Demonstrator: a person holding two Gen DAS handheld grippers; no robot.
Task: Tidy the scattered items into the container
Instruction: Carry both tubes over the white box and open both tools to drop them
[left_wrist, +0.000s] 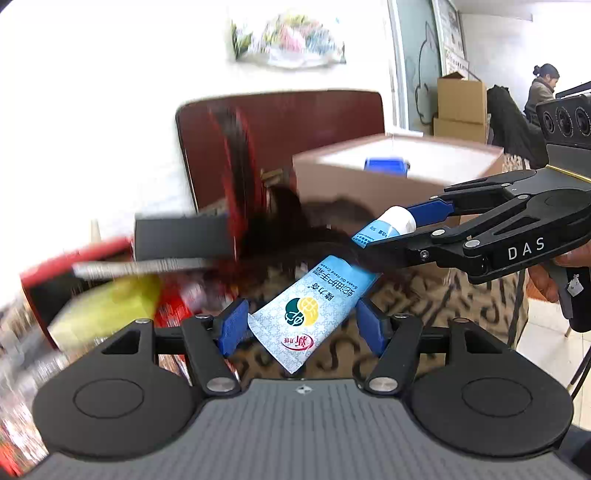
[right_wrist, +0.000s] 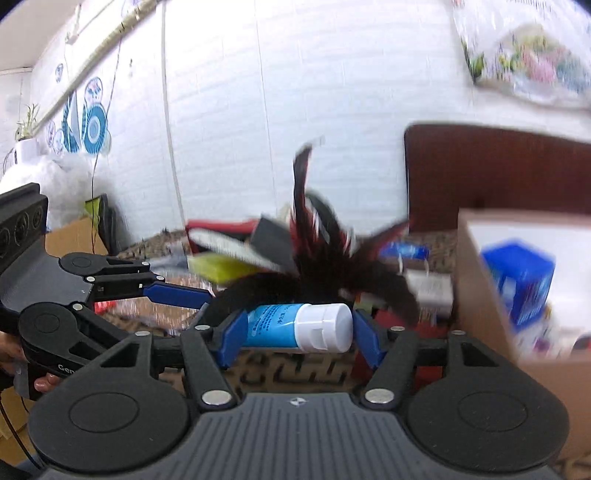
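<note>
A light blue hand cream tube (left_wrist: 317, 306) with a white cap (right_wrist: 325, 326) hangs above the patterned tablecloth. My right gripper (left_wrist: 395, 229) holds it at the cap end; in the right wrist view the tube (right_wrist: 273, 325) lies across between the blue pads, right gripper (right_wrist: 297, 332). My left gripper (left_wrist: 301, 326) is open around the tube's flat end, with gaps on both sides. It also shows in the right wrist view (right_wrist: 207, 299). The cardboard box (left_wrist: 369, 181) with a blue item (left_wrist: 386, 164) inside stands behind.
A dark red and black feather duster (right_wrist: 325, 258) lies just behind the tube. Blurred clutter, with a red box (left_wrist: 48, 288), a yellow-green pack (left_wrist: 110, 306) and a grey block (left_wrist: 181, 238), lies to the left. A brown headboard (left_wrist: 288, 125) stands by the wall.
</note>
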